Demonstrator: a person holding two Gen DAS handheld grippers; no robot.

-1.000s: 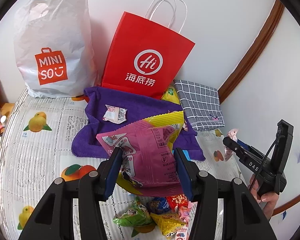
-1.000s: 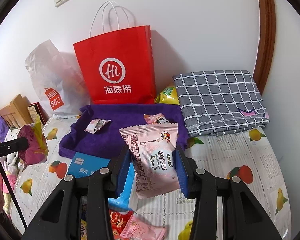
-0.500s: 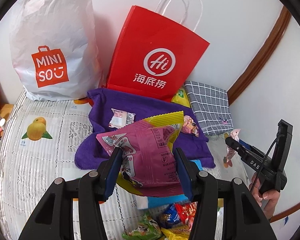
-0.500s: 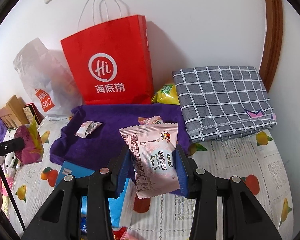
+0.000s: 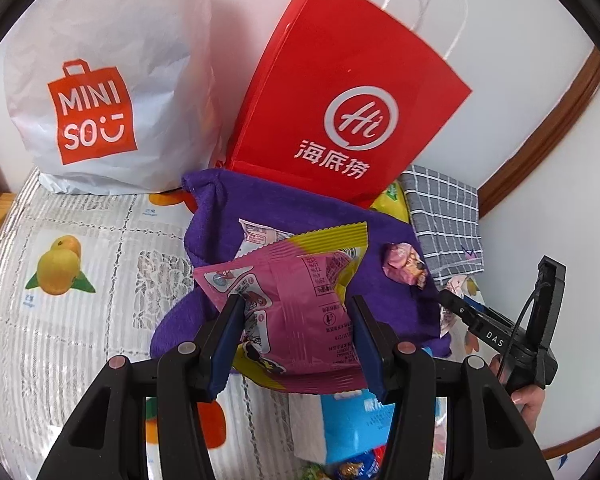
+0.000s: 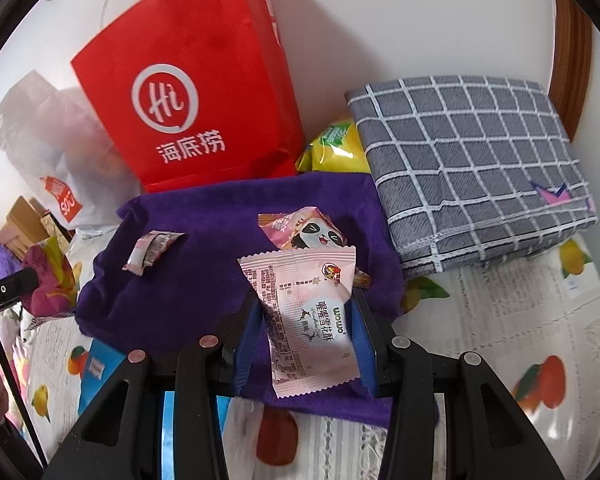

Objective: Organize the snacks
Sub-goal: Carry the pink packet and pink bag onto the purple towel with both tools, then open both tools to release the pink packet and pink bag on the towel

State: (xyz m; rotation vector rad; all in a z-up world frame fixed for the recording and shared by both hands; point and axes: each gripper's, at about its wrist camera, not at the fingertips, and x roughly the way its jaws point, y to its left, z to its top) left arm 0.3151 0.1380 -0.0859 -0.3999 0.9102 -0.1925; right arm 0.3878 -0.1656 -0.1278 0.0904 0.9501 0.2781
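Two bags stand against the wall at the back of the desk [image 5: 72,304]: a white plastic bag [image 5: 112,60] and, beside it, a red paper bag [image 5: 340,92]; a folded grey checked cloth [image 6: 472,160] lies to the right of them; in front of the red bag a purple towel [image 6: 204,272] is spread, with a few small wrapped snacks already on it. The left tongs [image 5: 296,332] are clamped on a pink and yellow snack packet [image 5: 296,304], held above the towel's near edge; the right tongs [image 6: 304,340] are clamped on a pale pink snack packet [image 6: 308,320], its long axis running straight ahead along the fingers. Both packets point at the towel, which lies directly ahead and below; the right one looks nearer its middle, just short of the panda-printed sweet [image 6: 312,232], so it probably goes down first.
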